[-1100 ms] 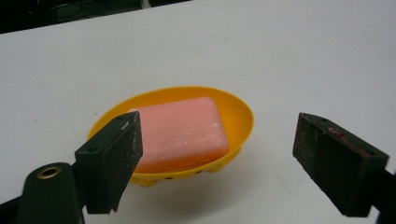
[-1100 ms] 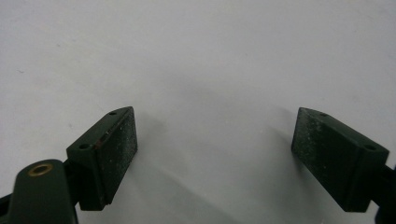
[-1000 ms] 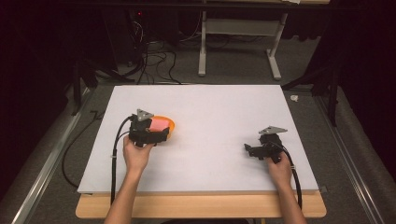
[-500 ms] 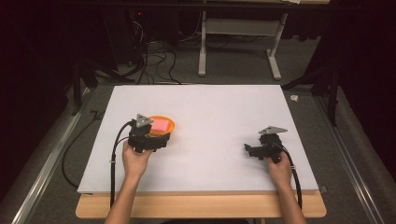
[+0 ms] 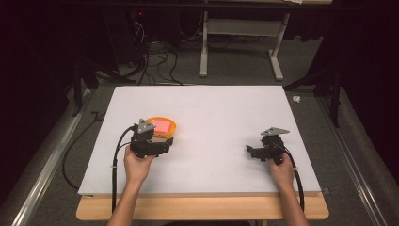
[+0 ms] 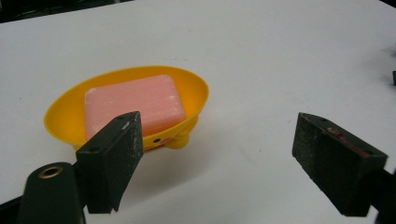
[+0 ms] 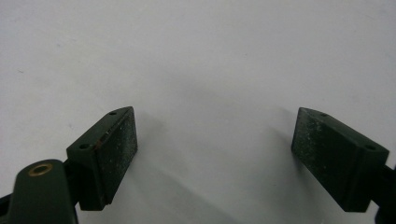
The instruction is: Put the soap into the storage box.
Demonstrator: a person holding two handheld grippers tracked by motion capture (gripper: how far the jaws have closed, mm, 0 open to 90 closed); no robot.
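Observation:
A pink bar of soap lies in a yellow-orange oval dish on the white table top. In the high view the soap and dish sit left of centre. My left gripper is open, just short of the dish and a little to its right, with nothing between its jaws. From above, the left gripper is held by a hand at the dish's near edge. My right gripper is open over bare table and appears at the right of the high view.
The white board rests on a wooden table whose front edge runs along the bottom. Black cables trail from both grippers toward the person. Beyond the table are a grey floor, tangled cables and a white stand.
The left gripper has drawn back slightly toward the person, away from the dish. The right gripper has stayed in place.

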